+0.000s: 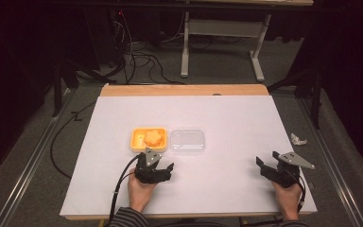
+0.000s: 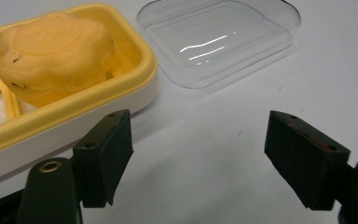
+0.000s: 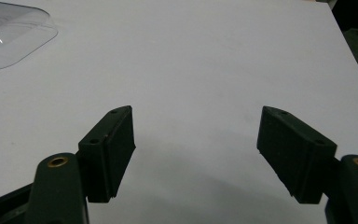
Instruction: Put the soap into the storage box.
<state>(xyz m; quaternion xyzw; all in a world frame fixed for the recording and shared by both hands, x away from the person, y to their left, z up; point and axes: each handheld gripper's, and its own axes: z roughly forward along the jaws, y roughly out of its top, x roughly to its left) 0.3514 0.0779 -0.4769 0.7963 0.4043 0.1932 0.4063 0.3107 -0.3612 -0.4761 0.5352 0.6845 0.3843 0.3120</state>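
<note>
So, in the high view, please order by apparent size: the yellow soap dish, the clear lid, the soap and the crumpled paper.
Largest: the yellow soap dish and the clear lid look about equal, so I do not rank them.
Next: the soap.
Smallest: the crumpled paper.

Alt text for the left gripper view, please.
The left hand-held gripper hangs open over a white table, just short of a yellow soap dish holding a yellow soap bar. A clear plastic lid lies beside the dish.
</note>
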